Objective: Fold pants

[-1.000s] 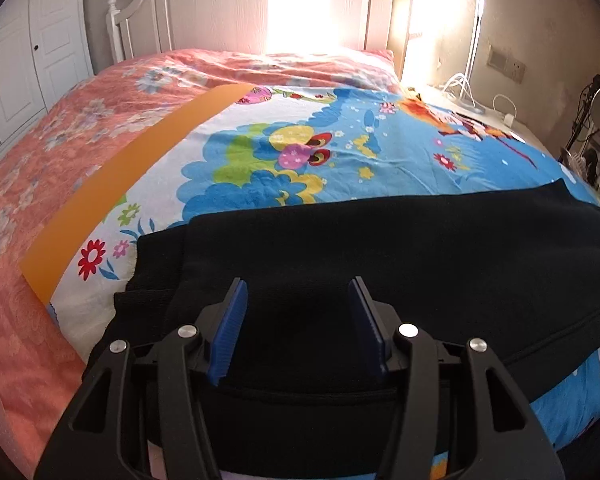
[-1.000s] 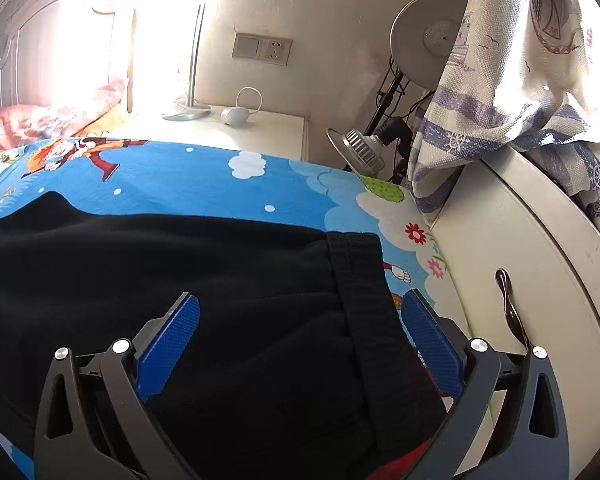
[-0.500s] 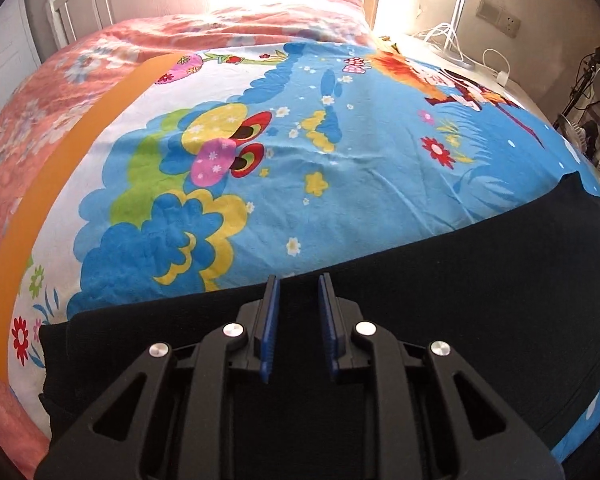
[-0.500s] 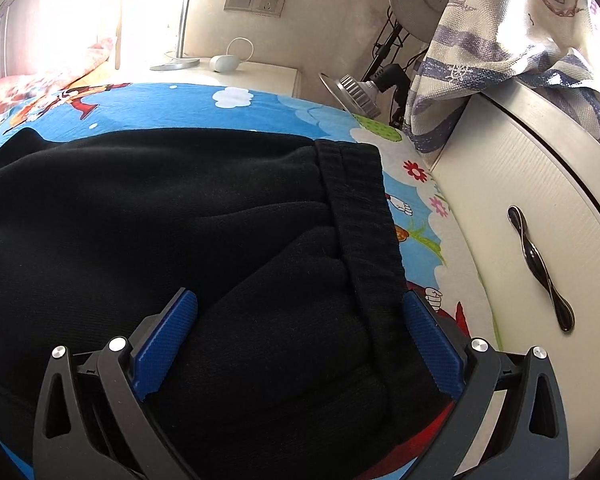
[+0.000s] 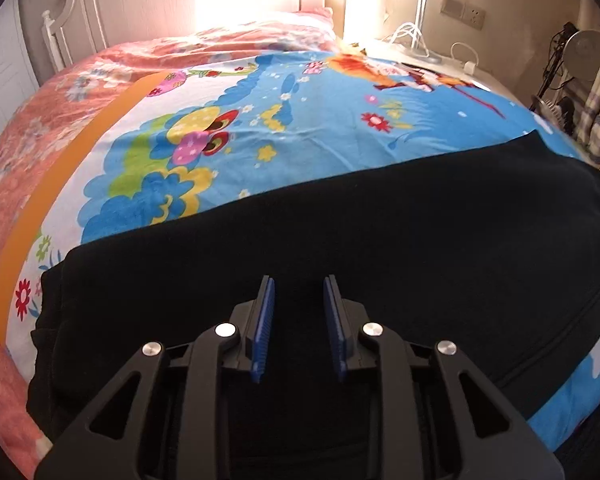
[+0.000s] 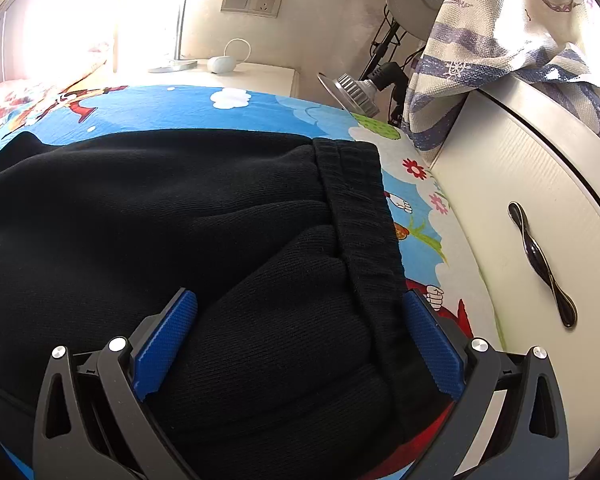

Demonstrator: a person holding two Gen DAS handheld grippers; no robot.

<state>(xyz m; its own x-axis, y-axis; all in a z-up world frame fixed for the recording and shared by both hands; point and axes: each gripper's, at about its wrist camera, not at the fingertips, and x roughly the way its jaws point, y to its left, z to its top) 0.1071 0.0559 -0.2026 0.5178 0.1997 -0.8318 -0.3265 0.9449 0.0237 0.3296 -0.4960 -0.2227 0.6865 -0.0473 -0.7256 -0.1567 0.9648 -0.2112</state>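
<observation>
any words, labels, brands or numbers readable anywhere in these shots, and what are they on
None can be read.
Cartoon bedsheet: pictures only, no lettering.
Black pants: no tag or logo showing.
Wall socket plate: no legible marking.
Patterned cloth on the cabinet: boats and birds, no words.

- a home bedroom
- bed (image 5: 340, 128) with a cartoon sheet, white headboard (image 5: 76, 28)
- nightstand (image 6: 252, 74) under a wall socket (image 6: 252, 2)
- white drawer (image 6: 532, 208) beside the bed
</observation>
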